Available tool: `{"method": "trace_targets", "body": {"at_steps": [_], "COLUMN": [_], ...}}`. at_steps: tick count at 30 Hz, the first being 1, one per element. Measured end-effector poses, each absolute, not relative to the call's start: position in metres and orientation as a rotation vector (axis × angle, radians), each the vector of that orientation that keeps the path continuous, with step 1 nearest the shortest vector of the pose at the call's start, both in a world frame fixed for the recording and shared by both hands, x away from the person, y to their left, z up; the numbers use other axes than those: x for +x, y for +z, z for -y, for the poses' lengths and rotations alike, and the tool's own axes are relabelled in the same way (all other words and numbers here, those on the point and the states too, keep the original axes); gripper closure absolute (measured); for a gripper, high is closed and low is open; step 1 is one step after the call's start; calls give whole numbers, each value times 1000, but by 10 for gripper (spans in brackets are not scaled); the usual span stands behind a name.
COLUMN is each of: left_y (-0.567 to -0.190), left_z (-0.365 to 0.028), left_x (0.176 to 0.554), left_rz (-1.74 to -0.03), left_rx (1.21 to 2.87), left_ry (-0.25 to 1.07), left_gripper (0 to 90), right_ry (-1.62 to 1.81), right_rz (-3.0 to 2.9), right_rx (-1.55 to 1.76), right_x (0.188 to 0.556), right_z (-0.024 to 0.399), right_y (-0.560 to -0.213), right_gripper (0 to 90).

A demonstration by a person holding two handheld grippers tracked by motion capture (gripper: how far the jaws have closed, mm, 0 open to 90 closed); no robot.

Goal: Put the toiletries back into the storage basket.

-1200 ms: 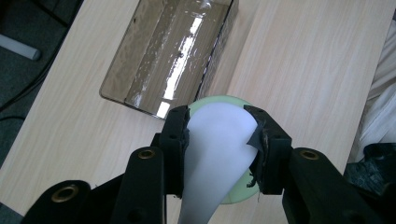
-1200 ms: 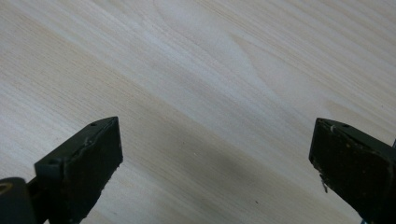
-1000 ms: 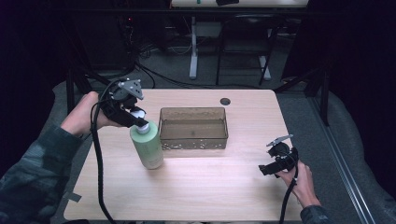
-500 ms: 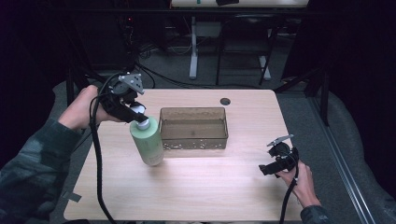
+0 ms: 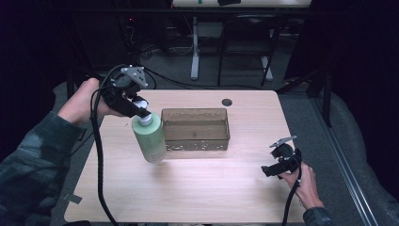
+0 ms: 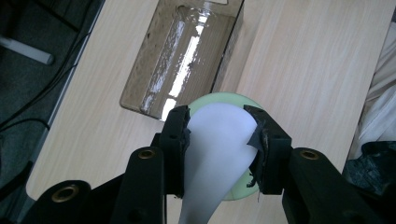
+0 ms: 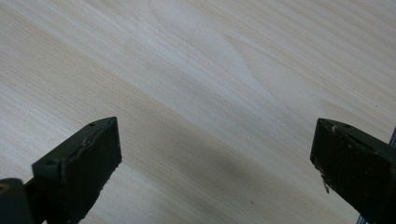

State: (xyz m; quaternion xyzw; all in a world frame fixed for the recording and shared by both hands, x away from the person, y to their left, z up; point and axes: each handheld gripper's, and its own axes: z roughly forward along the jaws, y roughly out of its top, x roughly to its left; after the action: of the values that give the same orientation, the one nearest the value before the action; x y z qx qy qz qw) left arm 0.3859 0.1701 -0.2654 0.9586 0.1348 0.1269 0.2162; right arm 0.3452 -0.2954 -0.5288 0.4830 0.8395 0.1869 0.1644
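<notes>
1. Your left gripper (image 5: 140, 109) sits over the far left part of the wooden table (image 5: 197, 197), with your left hand (image 5: 82, 101) behind it and its black cable (image 5: 97, 155) trailing down toward the near edge.
2. Its jaws are closed around the white cap (image 6: 219, 140) of a pale green bottle (image 5: 149, 139); in the left gripper view both black jaws press against the cap's sides, and the green shoulder of the bottle shows as a ring beneath.
3. The bottle looks upright or slightly tilted, just beside the left end of the tray; you cannot tell whether its base rests on the table or is lifted clear.
4. The clear brown plastic tray (image 5: 195, 129) lies at the middle of the table, long side across; nothing is visible inside it.
5. Your right gripper (image 5: 270, 167) is low over the near right part of the table, well apart from the tray, held in your right hand (image 5: 306, 183).
6. Its jaws stand wide apart, with bare wood grain between them and nothing held.
</notes>
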Motion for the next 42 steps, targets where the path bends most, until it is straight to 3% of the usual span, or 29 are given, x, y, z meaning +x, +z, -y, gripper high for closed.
{"method": "trace_targets", "body": {"at_steps": [22,42], "left_y": [-228,-213], "left_z": [-159,-152], "left_x": [388,412], "left_rz": [-357,-406], "left_rx": [2650,2650], "left_ry": [421,460], "left_gripper": [626,627], "right_ry": [525,512], "right_rz": [-2391,-2391], "right_rx": [1355,1353], "right_x": [343,343], "right_z": [294,294], "right_y": [-528,-529], "right_gripper": [0,0]}}
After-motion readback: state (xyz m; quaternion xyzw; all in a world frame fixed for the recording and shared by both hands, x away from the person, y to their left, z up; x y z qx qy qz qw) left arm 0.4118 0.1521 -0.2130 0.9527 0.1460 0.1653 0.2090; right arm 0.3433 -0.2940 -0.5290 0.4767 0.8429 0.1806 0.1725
